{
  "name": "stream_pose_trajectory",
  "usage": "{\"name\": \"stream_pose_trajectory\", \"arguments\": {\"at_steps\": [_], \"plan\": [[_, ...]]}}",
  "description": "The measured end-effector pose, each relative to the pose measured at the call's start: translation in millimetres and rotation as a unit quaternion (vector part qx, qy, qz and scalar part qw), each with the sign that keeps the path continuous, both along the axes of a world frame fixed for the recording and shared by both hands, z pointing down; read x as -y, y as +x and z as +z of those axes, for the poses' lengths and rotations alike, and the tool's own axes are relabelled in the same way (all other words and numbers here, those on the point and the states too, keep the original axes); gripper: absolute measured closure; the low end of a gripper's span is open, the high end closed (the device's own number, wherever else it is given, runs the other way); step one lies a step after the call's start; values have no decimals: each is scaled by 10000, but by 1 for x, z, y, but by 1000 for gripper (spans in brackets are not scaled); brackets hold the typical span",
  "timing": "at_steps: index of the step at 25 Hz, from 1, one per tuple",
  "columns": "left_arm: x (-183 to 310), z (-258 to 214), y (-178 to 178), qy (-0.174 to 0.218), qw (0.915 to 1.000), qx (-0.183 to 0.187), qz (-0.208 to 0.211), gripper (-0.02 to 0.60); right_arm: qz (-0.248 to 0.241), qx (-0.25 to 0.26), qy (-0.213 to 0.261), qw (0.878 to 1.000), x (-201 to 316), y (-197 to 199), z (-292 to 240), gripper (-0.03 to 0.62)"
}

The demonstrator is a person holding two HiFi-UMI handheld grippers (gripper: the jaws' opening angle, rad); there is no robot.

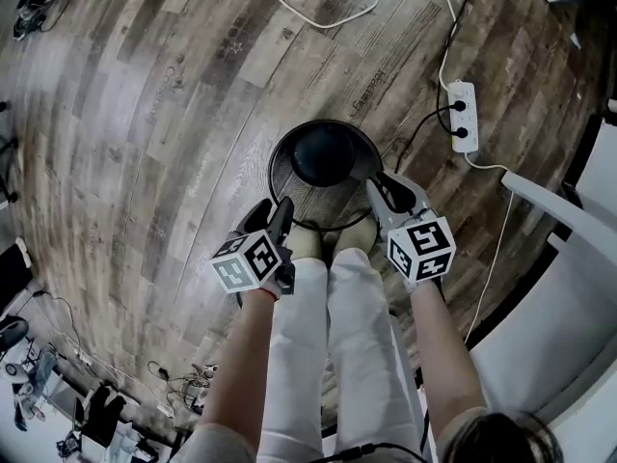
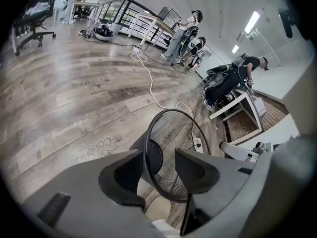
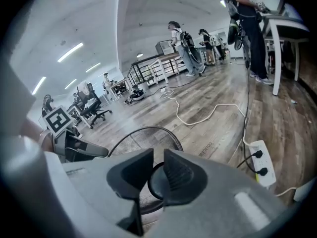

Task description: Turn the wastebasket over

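Upright wire wastebasket (image 1: 323, 154) on wood floor (image 1: 145, 114), just ahead of the person's feet.
Left gripper (image 1: 273, 212): jaws spread, left rim passing loose between them. Right gripper (image 1: 386, 193): jaws nearly together at right rim; grip unclear.

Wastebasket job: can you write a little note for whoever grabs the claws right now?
Left claw: open. The wastebasket rim runs between its jaws, not pinched.
Right claw: jaws narrowly apart at the rim's right side, nothing seen pinched.
Wastebasket: on the floor just ahead of the person's feet, mouth facing up, dark bottom visible inside.
Done: both claws are at the rim.
Left: probably grip the rim and tip it mouth-down, if that is the wanted end.
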State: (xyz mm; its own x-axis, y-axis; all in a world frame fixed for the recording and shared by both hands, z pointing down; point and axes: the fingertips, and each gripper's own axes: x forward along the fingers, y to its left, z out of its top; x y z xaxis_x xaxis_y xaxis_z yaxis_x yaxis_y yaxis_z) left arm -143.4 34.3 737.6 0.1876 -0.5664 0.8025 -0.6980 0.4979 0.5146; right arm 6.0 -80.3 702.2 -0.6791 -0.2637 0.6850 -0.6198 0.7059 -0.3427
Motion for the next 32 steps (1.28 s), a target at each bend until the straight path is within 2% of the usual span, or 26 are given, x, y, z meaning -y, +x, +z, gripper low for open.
{"name": "stream_pose_trajectory", "arguments": {"at_steps": [3, 5, 9, 13, 18, 22, 32], "plan": [[5, -24, 0, 319, 9991, 218, 172, 383, 125, 41, 81, 9999, 1, -1, -16, 595], [12, -39, 0, 590, 9973, 328, 278, 388, 193, 109, 109, 9997, 2, -2, -26, 595], [18, -65, 4, 870, 9946, 403, 394, 510, 207, 212, 131, 9995, -5, -2, -48, 595], [26, -96, 4, 1125, 9904, 554, 588, 580, 179, 351, 278, 9988, -8, -4, -83, 595], [41, -153, 20, 1730, 9781, 332, 1112, 583, -20, 475, 459, 9978, -11, -5, -133, 595], [45, -200, 23, 2061, 9665, 472, 1456, 583, -159, 525, 605, 9967, -13, -8, -174, 597], [38, -339, 15, 2730, 9439, 800, 1679, 583, -297, 1037, 1065, 9884, -29, -13, -310, 597]]}}
